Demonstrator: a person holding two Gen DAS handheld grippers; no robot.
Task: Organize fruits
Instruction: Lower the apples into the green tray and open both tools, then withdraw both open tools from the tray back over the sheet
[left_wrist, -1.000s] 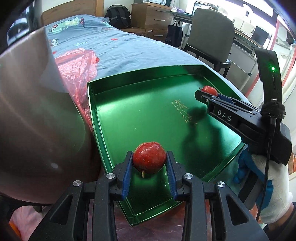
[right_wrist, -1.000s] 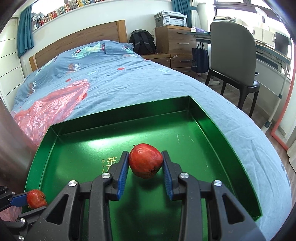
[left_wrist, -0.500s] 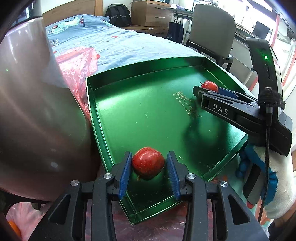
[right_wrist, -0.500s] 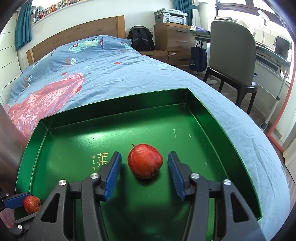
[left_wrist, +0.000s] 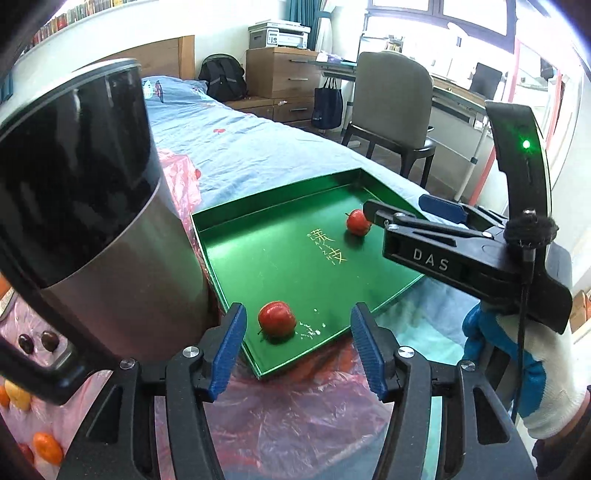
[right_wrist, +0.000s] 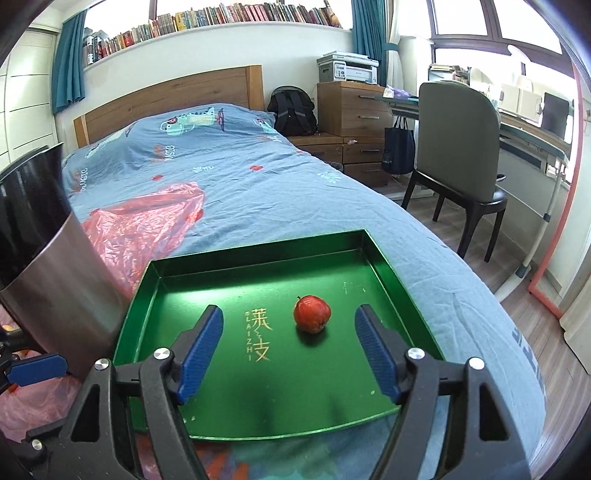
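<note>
With both grippers' jaws opening and nothing pinched, the 2 red fruits left loose on the green tray could be rolled if the tray is bumped.

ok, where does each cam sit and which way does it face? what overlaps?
Left wrist: on the left tool, angled down at the green metal tray corner and near red fruit; shows its own opening blue pads, the right tool, a gloved hand.
Right wrist: on the right tool, looking up the bed; own pads open around the far red fruit, not touching.
Shared: tray, far fruit, steel bin.
</note>
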